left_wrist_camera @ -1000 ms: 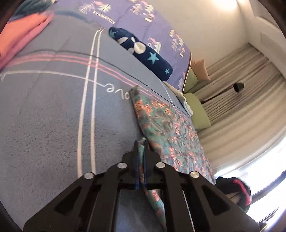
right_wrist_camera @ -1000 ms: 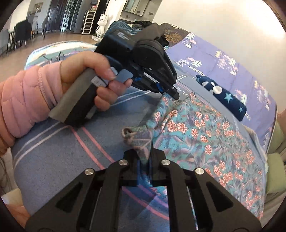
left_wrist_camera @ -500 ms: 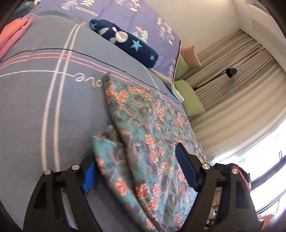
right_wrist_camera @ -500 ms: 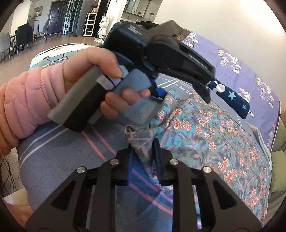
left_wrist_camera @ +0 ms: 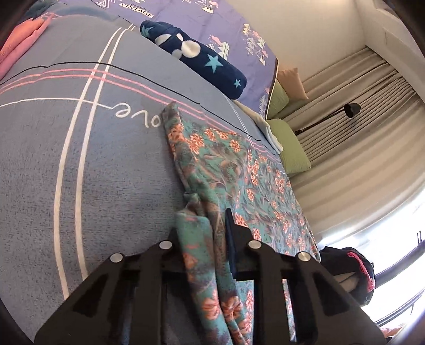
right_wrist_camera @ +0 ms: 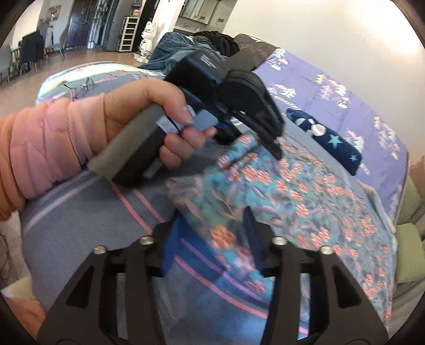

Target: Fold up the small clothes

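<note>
A teal garment with orange flowers (left_wrist_camera: 239, 172) lies on the grey bedspread (left_wrist_camera: 53, 172); it also shows in the right wrist view (right_wrist_camera: 305, 196). My left gripper (left_wrist_camera: 203, 228) is open, its jaws a hand's width apart with a bunched corner of the garment lying loose between them. It also shows from outside in the right wrist view (right_wrist_camera: 265, 138), held by a hand in a pink sleeve. My right gripper (right_wrist_camera: 212, 220) is open over the near corner of the garment, which looks blurred.
A rolled navy blanket with stars (left_wrist_camera: 196, 58) lies at the back by a purple quilt (left_wrist_camera: 212, 16). Pink clothing (left_wrist_camera: 16, 47) sits at the far left. Green cushions (left_wrist_camera: 289, 146), curtains and a lamp (left_wrist_camera: 350, 110) stand on the right.
Both grippers were shut on garment corners a second ago and have opened. The left one opened wide, then narrowed partly; the right one opened wider and the cloth dropped.
</note>
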The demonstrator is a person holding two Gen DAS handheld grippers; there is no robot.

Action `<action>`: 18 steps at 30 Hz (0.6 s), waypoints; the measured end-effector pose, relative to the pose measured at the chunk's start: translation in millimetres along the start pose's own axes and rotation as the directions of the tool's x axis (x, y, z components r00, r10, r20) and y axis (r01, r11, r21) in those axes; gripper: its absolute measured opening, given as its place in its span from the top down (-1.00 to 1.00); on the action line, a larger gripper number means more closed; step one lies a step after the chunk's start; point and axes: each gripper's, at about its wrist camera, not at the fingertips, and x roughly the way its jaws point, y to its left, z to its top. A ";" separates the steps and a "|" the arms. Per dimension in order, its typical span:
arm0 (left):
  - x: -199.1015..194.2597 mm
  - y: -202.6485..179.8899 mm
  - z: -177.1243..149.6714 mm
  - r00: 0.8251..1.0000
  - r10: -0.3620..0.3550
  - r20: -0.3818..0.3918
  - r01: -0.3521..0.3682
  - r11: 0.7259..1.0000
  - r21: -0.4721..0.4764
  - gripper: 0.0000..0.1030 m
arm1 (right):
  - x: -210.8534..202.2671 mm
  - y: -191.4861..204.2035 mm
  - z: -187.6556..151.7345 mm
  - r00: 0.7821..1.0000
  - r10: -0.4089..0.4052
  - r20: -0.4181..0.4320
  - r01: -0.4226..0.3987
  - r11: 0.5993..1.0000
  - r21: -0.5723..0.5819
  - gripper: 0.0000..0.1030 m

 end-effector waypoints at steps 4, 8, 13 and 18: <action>4.2 -4.2 1.0 1.000 0.013 -0.001 -0.013 1.000 0.013 0.58 | 4.5 5.4 -2.4 0.999 -0.044 0.000 0.044 0.999 -0.025 -0.05; 10.2 -4.9 7.0 1.000 0.015 -0.007 -0.015 1.000 0.003 0.57 | 12.0 15.2 7.0 0.998 -0.057 0.015 0.057 0.997 -0.050 0.46; 6.7 -12.2 9.9 1.000 0.031 0.001 -0.031 1.000 -0.004 0.76 | -1.7 -8.3 12.4 0.997 -0.017 0.078 0.011 0.997 0.074 0.84; 1.5 -46.6 22.5 0.999 -0.002 0.044 0.002 1.000 0.012 0.77 | -30.3 -44.3 12.0 0.986 -0.030 0.165 0.000 0.984 0.179 0.84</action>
